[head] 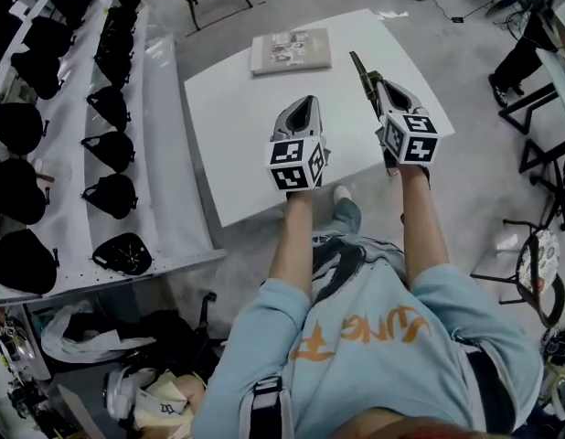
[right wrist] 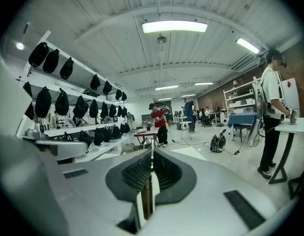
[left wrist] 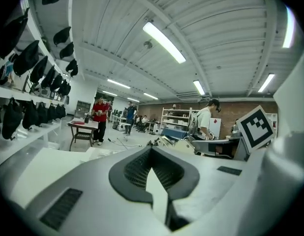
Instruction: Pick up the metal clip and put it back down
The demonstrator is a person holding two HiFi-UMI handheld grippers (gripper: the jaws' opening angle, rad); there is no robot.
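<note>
In the head view my right gripper point(head: 378, 86) is raised over the right part of the white table point(head: 237, 108), shut on the metal clip point(head: 360, 69). The clip is a thin dark strip sticking out ahead of the jaws. In the right gripper view the clip point(right wrist: 146, 195) stands edge-on between the closed pads of the right gripper point(right wrist: 152, 154). My left gripper point(head: 305, 104) hovers over the table's near middle. In its own view the left gripper point(left wrist: 151, 149) has its jaws meeting at the tip with nothing between them. Both gripper views look out level into the room.
A flat grey book or box point(head: 291, 50) lies at the table's far edge. White shelves with several black bags point(head: 109, 108) run along the left. Metal frames and a stand point(head: 538, 144) are on the floor at right. People stand farther off in the room.
</note>
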